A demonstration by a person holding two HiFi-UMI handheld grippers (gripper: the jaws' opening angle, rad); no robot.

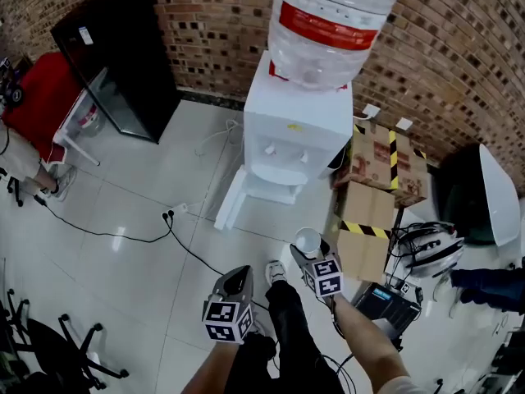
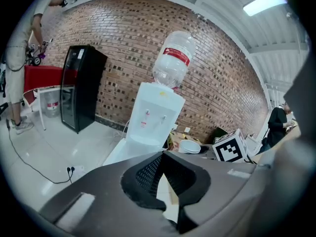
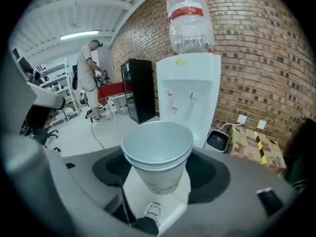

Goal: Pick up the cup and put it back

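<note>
A white paper cup (image 1: 308,240), which looks like two nested cups, sits upright between the pads of my right gripper (image 1: 310,254), and the jaws are shut on it. In the right gripper view the cup (image 3: 157,157) fills the middle, held at its lower half by the gripper (image 3: 157,177). My left gripper (image 1: 238,280) hangs lower left of it, shut, with nothing in it (image 2: 165,189); only a thin sliver of floor shows between its pads. The left gripper view also catches the cup (image 2: 190,146) beside the right marker cube (image 2: 229,150). A white water dispenser (image 1: 295,130) with a bottle stands ahead.
A black cabinet (image 1: 115,56) and a red table (image 1: 37,97) stand at the left wall. Cardboard boxes (image 1: 381,167) lie right of the dispenser, with a small black bin (image 3: 217,140). A cable with a socket strip (image 1: 168,216) crosses the white floor. A person (image 3: 89,78) stands far off.
</note>
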